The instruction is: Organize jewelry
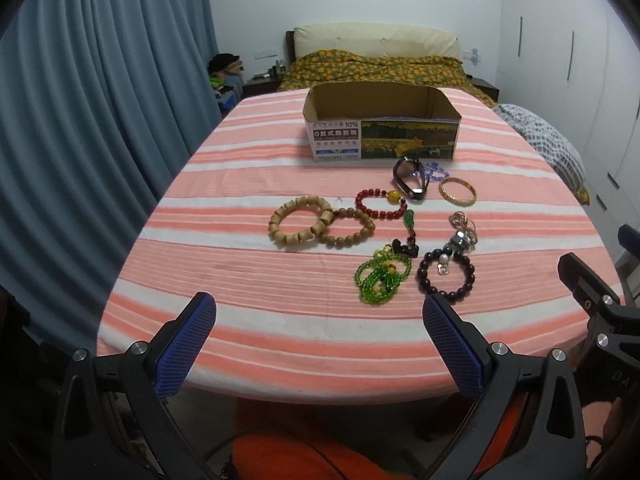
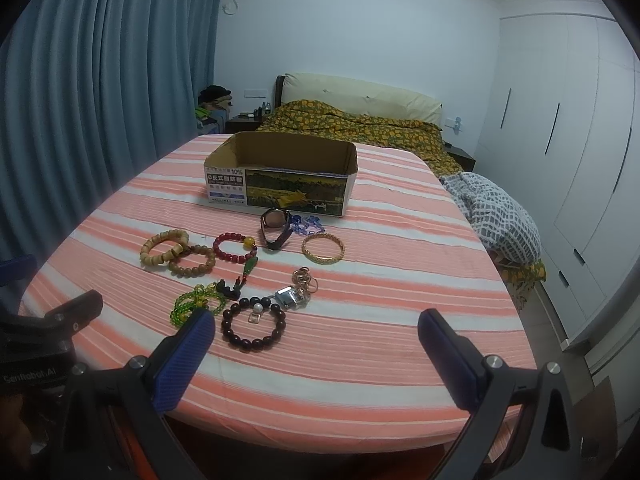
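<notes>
We see an open cardboard box [image 1: 382,128] at upper centre of a striped table [image 1: 248,320], nothing visible inside. Beaded bracelets [image 1: 322,224] and a gold bangle [image 1: 457,191] lie mid-frame before it. Our left gripper [image 1: 319,334] and right gripper [image 2: 316,344] gape wide, empty.

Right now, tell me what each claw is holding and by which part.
Nothing is held. The left claw and right claw are both open and empty, above the near edge of the table; the bracelets lie untouched.
</notes>
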Tool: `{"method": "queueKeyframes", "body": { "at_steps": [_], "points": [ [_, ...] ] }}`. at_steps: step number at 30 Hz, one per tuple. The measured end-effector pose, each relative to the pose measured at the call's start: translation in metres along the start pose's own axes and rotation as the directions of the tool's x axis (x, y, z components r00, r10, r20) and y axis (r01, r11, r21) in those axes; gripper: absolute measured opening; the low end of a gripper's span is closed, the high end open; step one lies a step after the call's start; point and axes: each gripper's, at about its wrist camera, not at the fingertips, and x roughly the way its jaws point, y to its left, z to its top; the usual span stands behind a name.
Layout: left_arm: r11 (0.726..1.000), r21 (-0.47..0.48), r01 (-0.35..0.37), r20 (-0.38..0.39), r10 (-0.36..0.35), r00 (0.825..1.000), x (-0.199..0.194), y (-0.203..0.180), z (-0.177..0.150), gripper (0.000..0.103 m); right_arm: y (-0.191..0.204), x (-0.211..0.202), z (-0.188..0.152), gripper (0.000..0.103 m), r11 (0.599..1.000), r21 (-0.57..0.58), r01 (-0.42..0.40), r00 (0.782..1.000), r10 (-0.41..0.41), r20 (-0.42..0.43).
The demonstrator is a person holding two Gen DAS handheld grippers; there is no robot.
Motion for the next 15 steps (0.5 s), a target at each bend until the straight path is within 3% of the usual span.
{"method": "queueKeyframes", "body": {
  "at_steps": [15],
  "points": [
    [1.0,-0.006,0.001,0.013,-0.001,1.0,-0.005,0.0042,-0.003,0.103,-0.0001,-0.0004,0.0008,0.103,1.0,0.003,-0.002,1.0,0.002,0.003]
  ]
}}
